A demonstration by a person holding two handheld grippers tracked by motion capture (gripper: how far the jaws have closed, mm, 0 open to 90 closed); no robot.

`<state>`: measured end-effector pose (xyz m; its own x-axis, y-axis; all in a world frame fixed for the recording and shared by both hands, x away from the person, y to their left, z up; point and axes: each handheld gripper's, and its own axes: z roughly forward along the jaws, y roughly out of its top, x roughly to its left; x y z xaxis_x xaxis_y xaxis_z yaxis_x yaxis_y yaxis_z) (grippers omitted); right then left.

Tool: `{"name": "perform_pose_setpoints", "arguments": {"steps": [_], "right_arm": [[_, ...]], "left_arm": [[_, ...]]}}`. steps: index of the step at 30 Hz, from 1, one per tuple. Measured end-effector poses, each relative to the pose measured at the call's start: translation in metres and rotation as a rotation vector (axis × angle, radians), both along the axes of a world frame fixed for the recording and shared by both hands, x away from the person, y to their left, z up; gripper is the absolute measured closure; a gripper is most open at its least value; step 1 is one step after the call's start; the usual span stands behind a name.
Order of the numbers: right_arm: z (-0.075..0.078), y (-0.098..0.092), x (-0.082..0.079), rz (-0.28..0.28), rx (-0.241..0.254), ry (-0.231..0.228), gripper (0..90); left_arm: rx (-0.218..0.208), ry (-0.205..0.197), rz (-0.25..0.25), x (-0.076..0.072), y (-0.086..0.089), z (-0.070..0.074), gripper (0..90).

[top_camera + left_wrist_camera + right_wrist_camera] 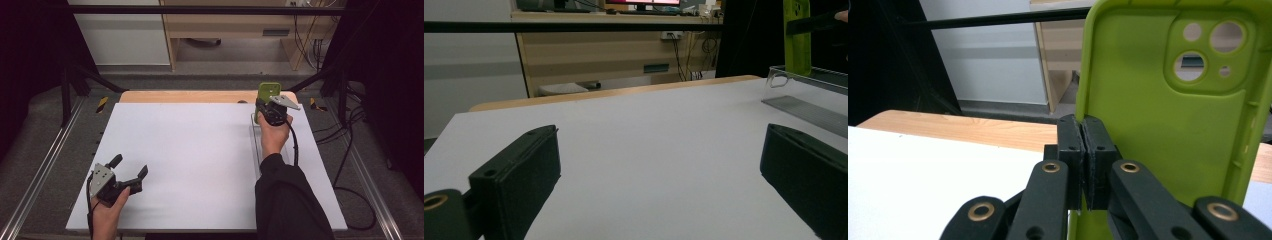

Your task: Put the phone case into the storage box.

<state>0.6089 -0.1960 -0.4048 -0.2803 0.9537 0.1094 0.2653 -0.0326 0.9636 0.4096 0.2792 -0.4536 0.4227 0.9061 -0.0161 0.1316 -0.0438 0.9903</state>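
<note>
A lime-green phone case (1173,125) stands upright with its camera holes at the top, and my right gripper (1083,127) is shut on its left edge. In the high view that gripper (266,106) holds the green case (268,90) above the far right part of the white board. A clear phone case (257,141) lies on the board under that hand; from the left gripper view the clear case (809,95) sits at the right, the green case (796,40) above it. My left gripper (131,165) rests low at the board's near left, open, nothing between its pads (519,175).
The white board (200,150) covers a wooden table whose edge (200,96) shows at the back. Metal rails run along both sides, with black frame struts behind. Cables (350,150) trail on the floor at the right. A wooden desk stands beyond the table.
</note>
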Motion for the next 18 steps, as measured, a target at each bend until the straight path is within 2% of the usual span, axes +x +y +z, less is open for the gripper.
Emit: {"name": "perform_pose_setpoints", "arguments": {"steps": [18], "right_arm": [[-0.0062,0.0029,0.0029,-0.003,-0.010,0.021,88.3]], "left_arm": [[0.001,-0.002,0.001,-0.0001,0.0002,0.0001,2.3]]}}
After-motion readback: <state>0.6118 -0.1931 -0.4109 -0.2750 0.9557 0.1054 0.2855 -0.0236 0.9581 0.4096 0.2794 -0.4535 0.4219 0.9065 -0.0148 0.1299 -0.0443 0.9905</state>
